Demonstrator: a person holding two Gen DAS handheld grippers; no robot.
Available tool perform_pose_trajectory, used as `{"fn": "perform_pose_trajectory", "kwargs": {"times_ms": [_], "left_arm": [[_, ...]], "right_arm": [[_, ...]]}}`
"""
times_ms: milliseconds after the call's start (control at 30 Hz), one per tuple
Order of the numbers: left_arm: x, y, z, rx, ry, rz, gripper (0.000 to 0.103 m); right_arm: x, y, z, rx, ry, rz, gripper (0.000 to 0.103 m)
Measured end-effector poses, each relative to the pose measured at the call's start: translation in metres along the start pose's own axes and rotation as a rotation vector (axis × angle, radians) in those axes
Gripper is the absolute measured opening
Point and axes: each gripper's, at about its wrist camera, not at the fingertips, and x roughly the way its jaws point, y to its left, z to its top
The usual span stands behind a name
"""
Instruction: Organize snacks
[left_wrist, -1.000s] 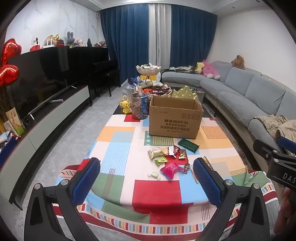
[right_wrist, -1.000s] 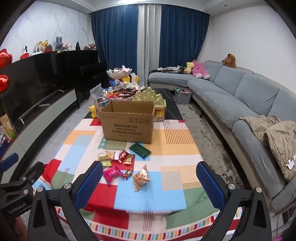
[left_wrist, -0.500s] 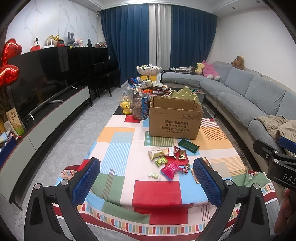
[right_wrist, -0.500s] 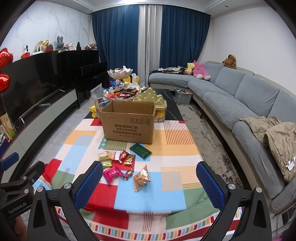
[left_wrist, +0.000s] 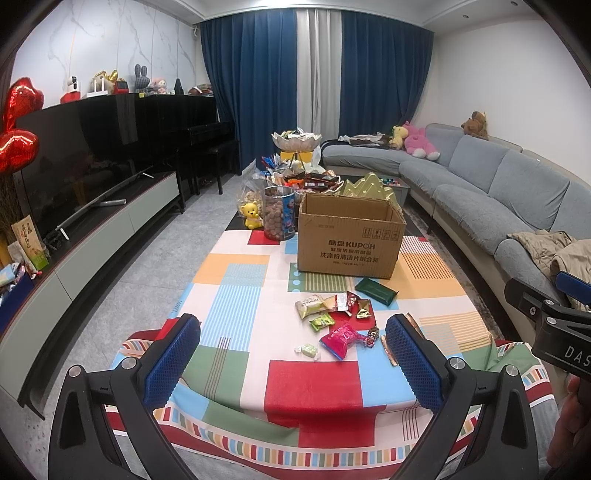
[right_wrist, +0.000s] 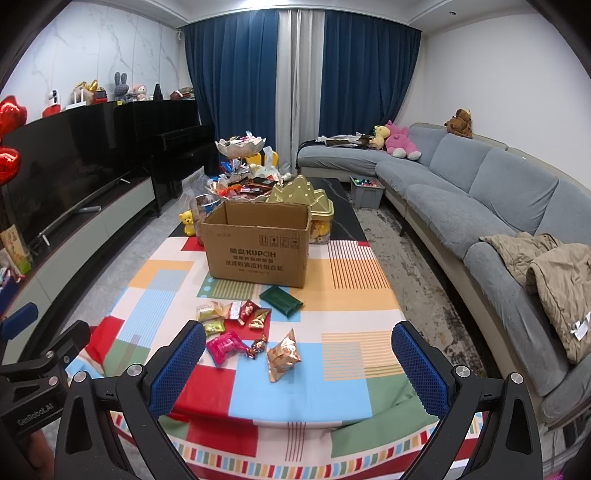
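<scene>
Cardboard box (left_wrist: 349, 236) upright at far end of patchwork tablecloth (left_wrist: 236, 295), open top up; clear jar (left_wrist: 279, 218) and yellow bear (left_wrist: 251, 216) to its left. Loose snack packets (right_wrist: 236, 325) scattered on cloth just before box; dark green packet (right_wrist: 280, 301) lies diagonal. Left gripper (left_wrist: 293, 350) and right gripper (right_wrist: 297, 360) both spread wide, holding nothing, at near edge. Scene unchanged from earlier.

Both wrist cameras look forward between wide-spread fingers, from just off the table's (left_wrist: 310, 384) near edge, down its length. They share the box (left_wrist: 349, 236) and snacks (right_wrist: 236, 321) ahead; the right view sits further right.
</scene>
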Motion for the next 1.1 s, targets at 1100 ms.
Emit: {"fn": "perform_pose_trajectory", "kwargs": {"times_ms": [1100], "left_arm": [[0.0002,0.0001,0.0012,0.000,-0.001,0.001,0.102]], "right_arm": [[-0.0033,0.0001,0.0015,-0.001,0.003,0.004,0.102]]}}
